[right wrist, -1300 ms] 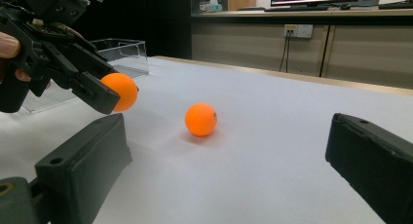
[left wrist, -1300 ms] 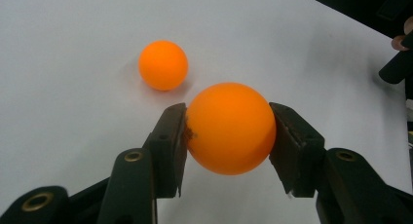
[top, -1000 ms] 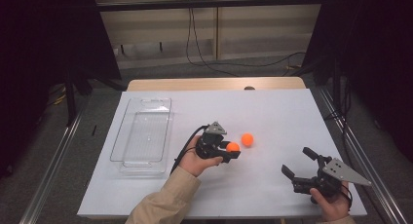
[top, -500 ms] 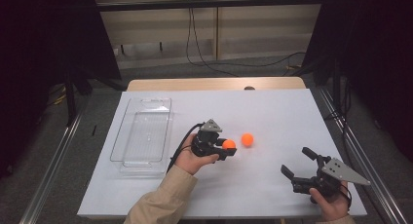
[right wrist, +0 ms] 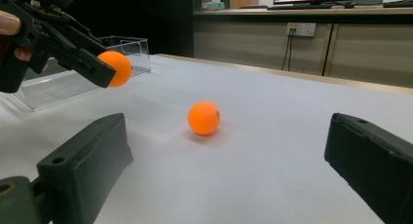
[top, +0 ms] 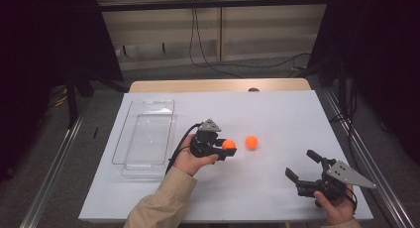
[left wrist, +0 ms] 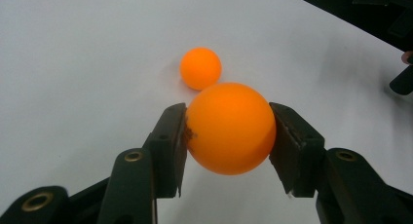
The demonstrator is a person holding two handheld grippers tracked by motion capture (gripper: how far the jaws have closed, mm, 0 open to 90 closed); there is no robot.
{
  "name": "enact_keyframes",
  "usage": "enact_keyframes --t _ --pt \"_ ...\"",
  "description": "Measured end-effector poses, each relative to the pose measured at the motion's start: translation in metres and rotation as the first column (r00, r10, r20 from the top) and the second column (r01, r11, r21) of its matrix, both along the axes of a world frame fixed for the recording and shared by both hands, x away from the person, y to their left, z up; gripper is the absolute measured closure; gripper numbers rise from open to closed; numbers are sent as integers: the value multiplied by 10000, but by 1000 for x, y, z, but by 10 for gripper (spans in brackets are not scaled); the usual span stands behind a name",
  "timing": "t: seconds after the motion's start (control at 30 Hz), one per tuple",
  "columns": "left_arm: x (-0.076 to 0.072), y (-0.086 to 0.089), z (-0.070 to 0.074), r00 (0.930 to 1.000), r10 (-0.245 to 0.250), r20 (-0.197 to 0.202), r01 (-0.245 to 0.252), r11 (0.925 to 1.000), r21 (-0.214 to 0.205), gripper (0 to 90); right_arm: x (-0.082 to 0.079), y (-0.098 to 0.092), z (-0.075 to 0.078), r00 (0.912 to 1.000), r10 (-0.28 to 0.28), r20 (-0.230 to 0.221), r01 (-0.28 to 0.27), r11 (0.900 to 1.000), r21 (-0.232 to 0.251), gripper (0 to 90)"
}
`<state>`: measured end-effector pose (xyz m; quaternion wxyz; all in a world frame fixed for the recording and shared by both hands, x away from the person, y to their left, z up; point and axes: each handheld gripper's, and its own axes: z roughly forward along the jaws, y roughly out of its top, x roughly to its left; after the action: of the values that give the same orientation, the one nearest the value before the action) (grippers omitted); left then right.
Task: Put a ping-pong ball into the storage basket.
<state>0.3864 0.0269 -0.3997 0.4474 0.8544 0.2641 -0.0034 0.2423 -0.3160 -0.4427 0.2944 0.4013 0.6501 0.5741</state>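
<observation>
Shifted slightly toward the clear tray (top: 143, 139) since a second ago: left gripper (top: 229, 147), clamped on held orange ball (left wrist: 230, 128), lifted off the worktop (top: 277, 114). Second orange ball (top: 251, 142) lying just beside. Right gripper (top: 303, 167) unmoved, wide open, empty.

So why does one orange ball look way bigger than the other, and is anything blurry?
In the left gripper view the held ball sits right by the camera, so it looms over the sharper far ball; in the right gripper view the near jaws are blurry, and the high view is dim around its edges.
</observation>
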Motion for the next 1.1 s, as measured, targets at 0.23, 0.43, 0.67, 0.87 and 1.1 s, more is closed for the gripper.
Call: enact_keyframes --t 0.23,0.43,0.67,0.87,1.1 --pt "2 5 2 9999 111 4 -111 9999 -28 510 0 0 0 10000 13 3 -13 10000 -2 20" --pt "3 7 3 9998 181 -23 -181 9998 -96 510 0 0 0 10000 7 -2 -7 10000 24 20" --pt "5 13 6 9996 274 -13 -274 9995 -127 510 0 0 0 10000 14 -14 -13 10000 34 20" --pt "6 16 8 9992 393 -71 -394 9991 -175 509 0 1 0 10000 27 -15 -27 10000 34 19" --pt "7 18 10 9990 435 -36 -435 9989 -144 510 0 0 0 10000 46 -4 -46 10000 4 19"
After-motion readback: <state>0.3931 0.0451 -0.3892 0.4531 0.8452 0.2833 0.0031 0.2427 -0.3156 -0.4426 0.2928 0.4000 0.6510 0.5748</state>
